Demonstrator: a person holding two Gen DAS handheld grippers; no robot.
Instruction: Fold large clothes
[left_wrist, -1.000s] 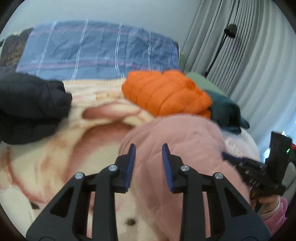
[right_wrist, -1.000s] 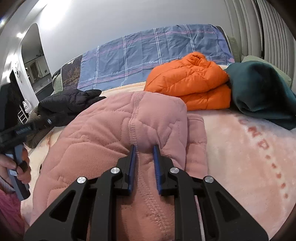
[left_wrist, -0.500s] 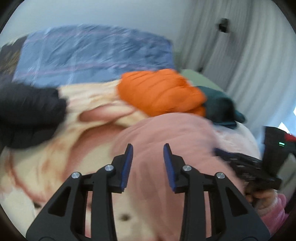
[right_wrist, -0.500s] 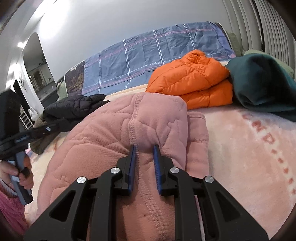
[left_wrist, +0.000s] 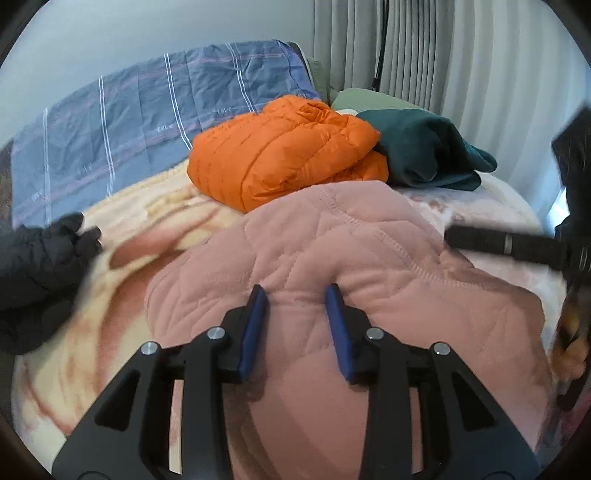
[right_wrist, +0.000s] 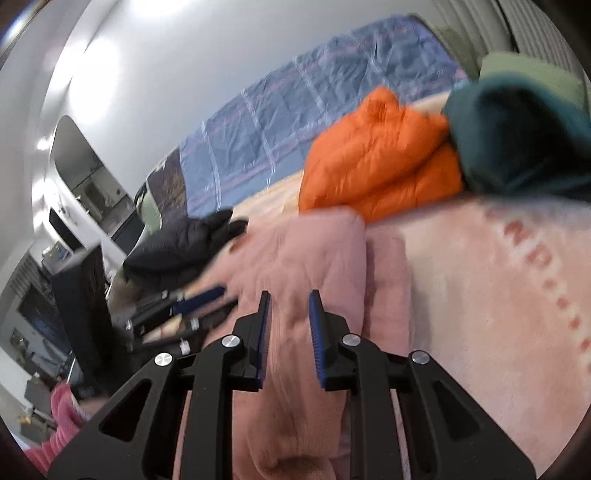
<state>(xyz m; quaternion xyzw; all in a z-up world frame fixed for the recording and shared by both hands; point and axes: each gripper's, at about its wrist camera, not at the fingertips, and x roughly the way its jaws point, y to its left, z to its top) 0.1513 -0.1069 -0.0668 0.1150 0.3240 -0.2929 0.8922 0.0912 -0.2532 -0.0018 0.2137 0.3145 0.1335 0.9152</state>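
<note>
Left gripper (left_wrist: 295, 306) fingers are spread apart, nothing clamped; pink quilted fabric is seen between and under them, contact cannot be told. Right gripper (right_wrist: 288, 314) fingers are also parted, with a fold of the same fabric running up between the blue pads (right_wrist: 316, 325), not pinched. View is motion-blurred.

The pink quilted garment (left_wrist: 351, 266) is bunched on the pale pink blanket (right_wrist: 498, 277) covering the bed, directly below both grippers. Beyond it, an orange puffer jacket (left_wrist: 280, 155) and a dark green garment (left_wrist: 424, 151) are piled, touching each other. A black jacket (left_wrist: 33, 266) is left at the far left side.

Step judged: between grasps, the pink piece only partly folded. Next, an edge or seam needs to be pinched by each gripper so the piece can be flattened and folded over.
</note>
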